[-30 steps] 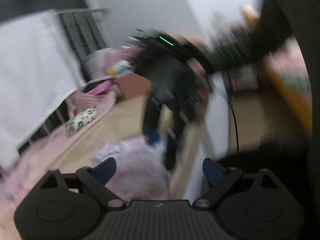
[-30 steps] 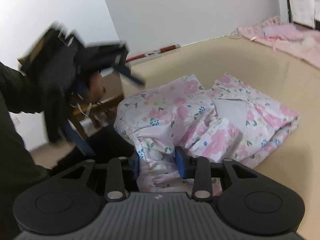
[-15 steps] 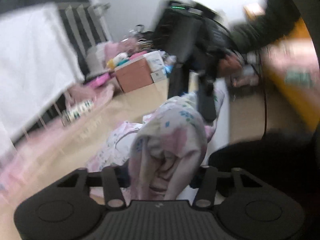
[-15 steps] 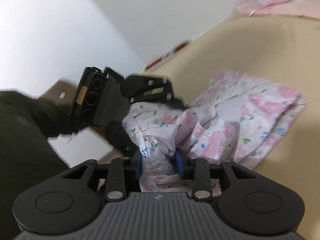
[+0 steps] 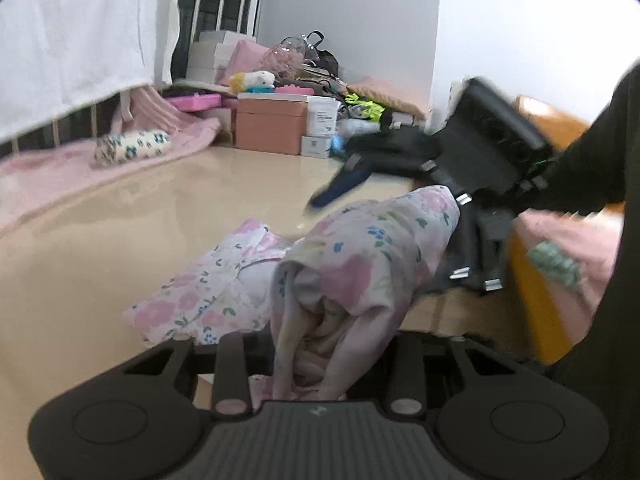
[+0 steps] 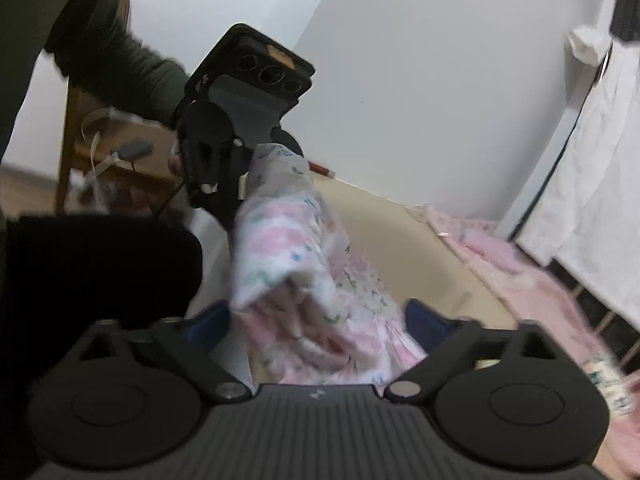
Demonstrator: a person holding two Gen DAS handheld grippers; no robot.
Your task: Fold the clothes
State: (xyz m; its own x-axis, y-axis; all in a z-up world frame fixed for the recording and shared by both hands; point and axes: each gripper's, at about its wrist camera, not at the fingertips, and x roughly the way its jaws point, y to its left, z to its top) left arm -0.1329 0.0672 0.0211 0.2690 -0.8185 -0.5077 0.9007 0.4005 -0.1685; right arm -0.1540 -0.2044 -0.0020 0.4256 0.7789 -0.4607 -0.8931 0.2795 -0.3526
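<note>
A pink floral garment (image 5: 360, 248) rises in a bunched fold from the tan surface, and the rest of it (image 5: 208, 288) lies flat there. My left gripper (image 5: 330, 344) has the bunched cloth pinched between its jaws, which are closing; the cloth hides its pads. In the right wrist view the left gripper (image 6: 240, 184) holds the top of the raised fold (image 6: 288, 240). My right gripper (image 6: 316, 318) has its jaws opening, with its blue fingertips (image 6: 424, 316) wide apart and loose cloth between them. From the left wrist view, one of its blue fingers (image 5: 340, 190) sticks out beyond the fold.
The tan surface (image 5: 160, 216) is bordered by a pink blanket (image 5: 60, 168) with a small patterned pillow (image 5: 132, 146). Boxes and clutter (image 5: 268, 124) stand at the back, and a white sheet (image 5: 72, 28) hangs over a rail. A wooden chair (image 6: 100, 140) stands beside the person's dark sleeve (image 5: 580, 176).
The left gripper went from open and empty to closed on the garment and lifted a fold. The right gripper's jaws, earlier shut on the cloth, have spread apart. Both wrists rolled.
</note>
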